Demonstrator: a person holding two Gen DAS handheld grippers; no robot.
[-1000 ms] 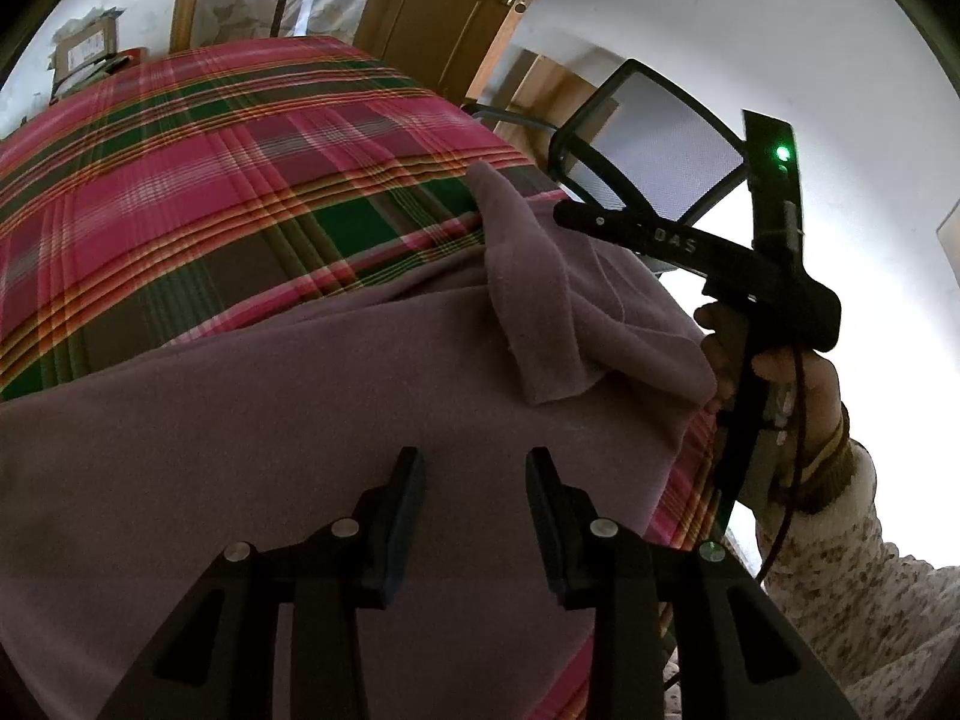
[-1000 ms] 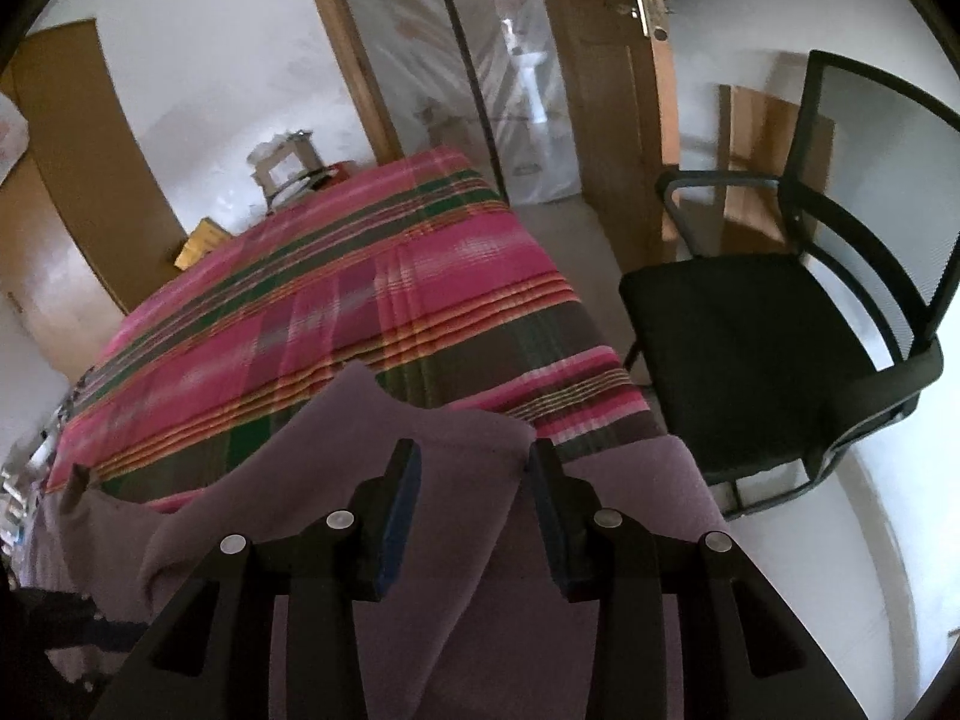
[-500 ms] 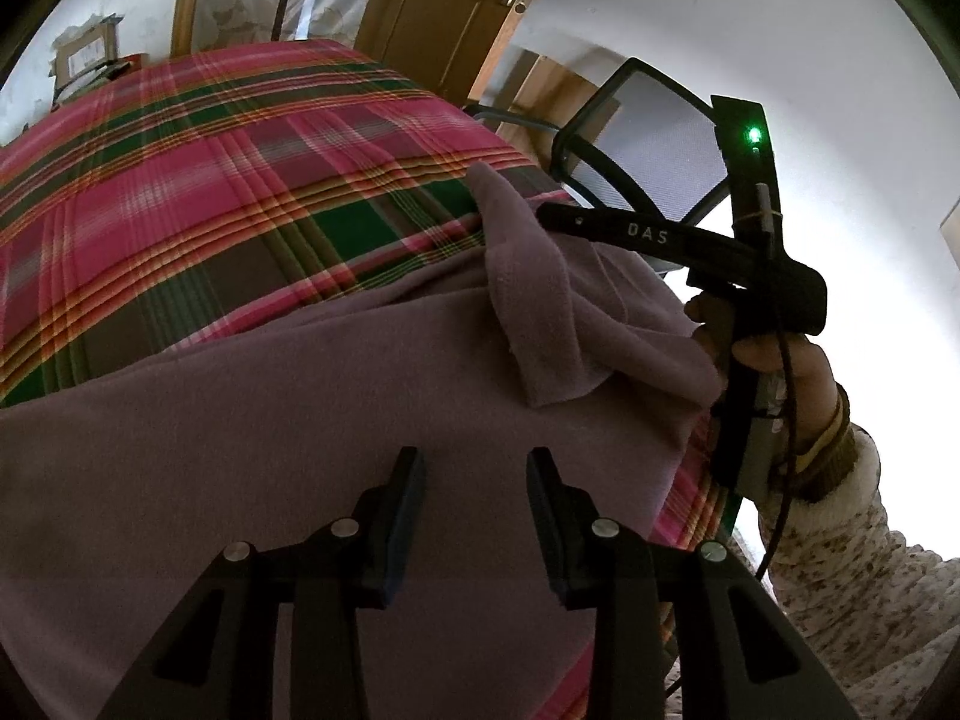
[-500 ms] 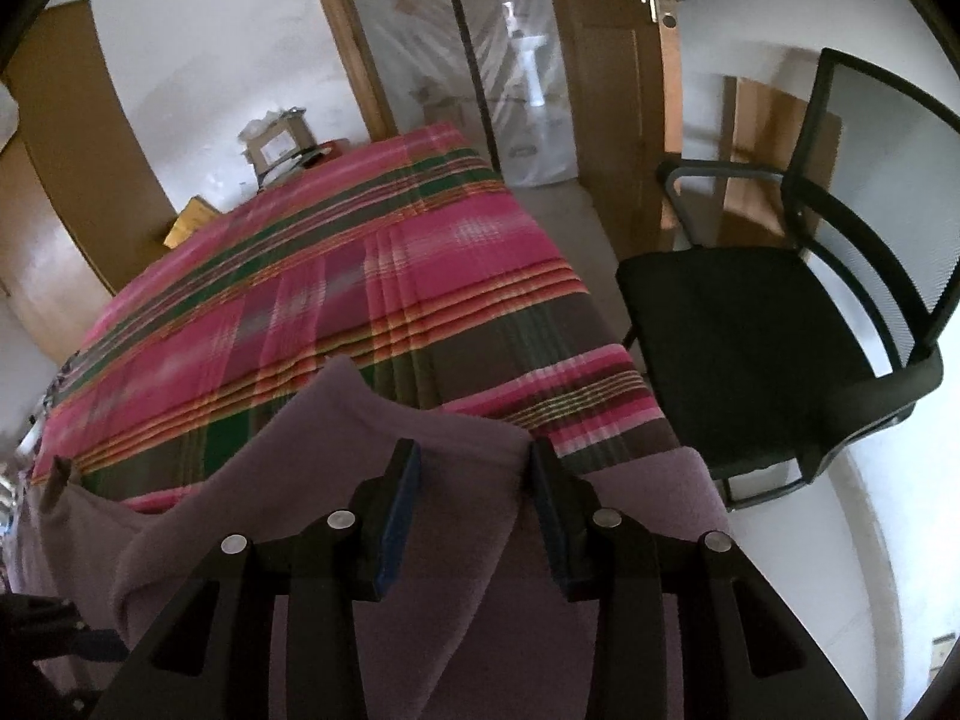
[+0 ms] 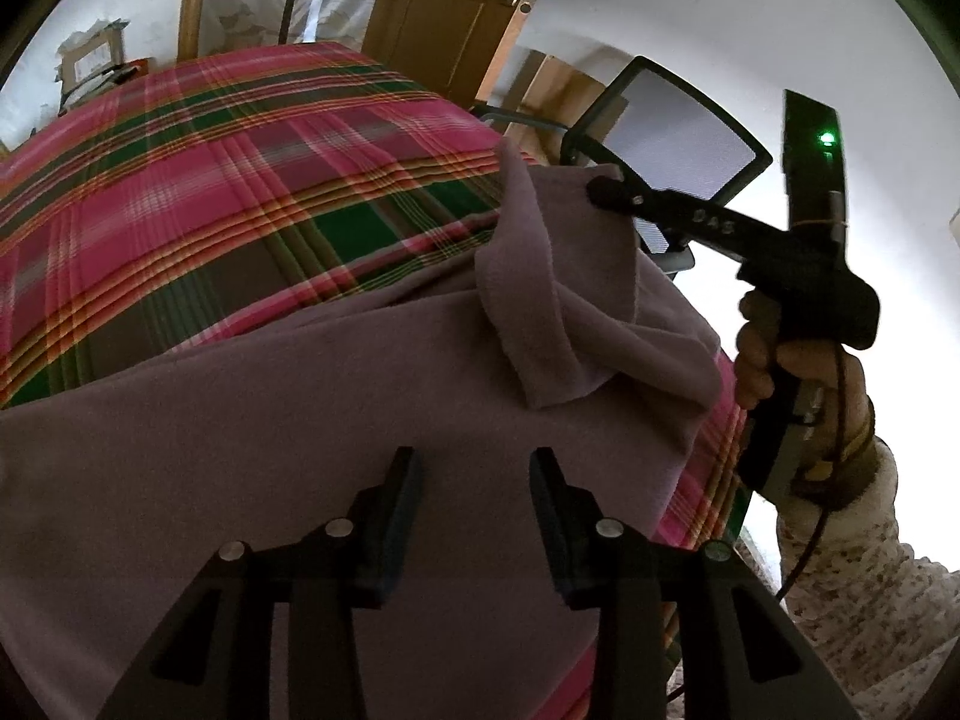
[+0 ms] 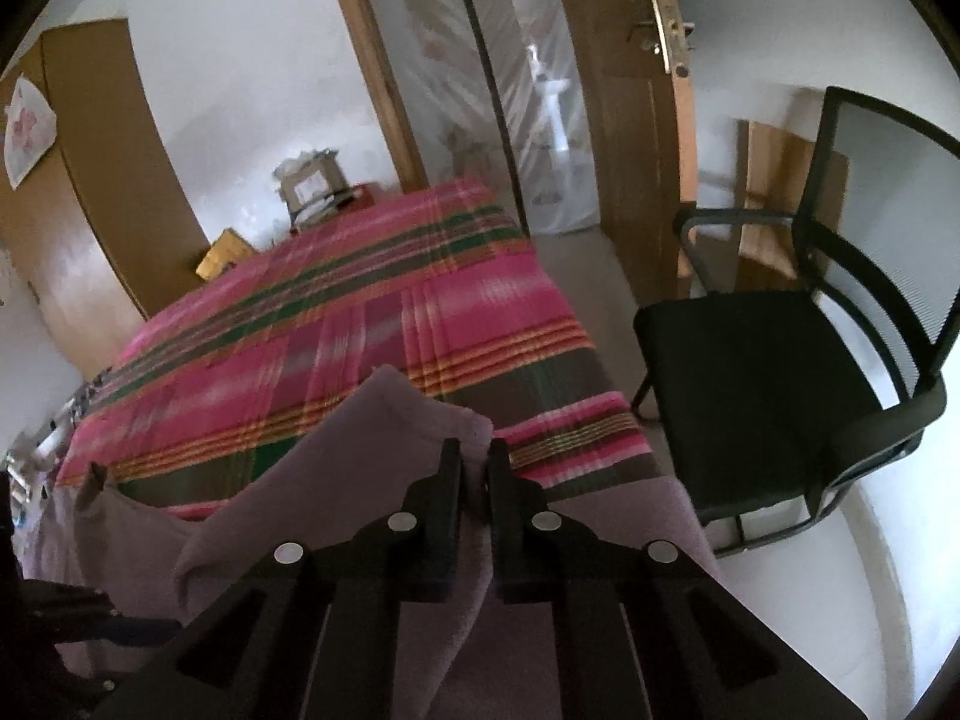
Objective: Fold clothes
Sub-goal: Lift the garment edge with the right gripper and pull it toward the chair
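A mauve garment [image 5: 360,420] lies spread over the near end of a plaid bed cover [image 5: 240,180]. My left gripper [image 5: 474,462] hovers over its flat middle, jaws opening and wide apart, with nothing gripped. At the right edge my right gripper [image 5: 600,189] pinches a raised fold of the garment. In the right wrist view its jaws are closing, and the pads of the right gripper [image 6: 475,450] press on the garment [image 6: 336,480] at its lifted corner. A hand [image 5: 780,360] in a speckled sleeve holds that tool.
A black mesh office chair [image 6: 750,372] stands close to the bed's right side. Behind it is an open wooden door [image 6: 618,120]. Small items sit on a stand [image 6: 312,186] past the far end of the bed cover [image 6: 360,330].
The right gripper's jaws have come together on the garment's corner and lifted it slightly. The left gripper has stayed in place over the cloth.
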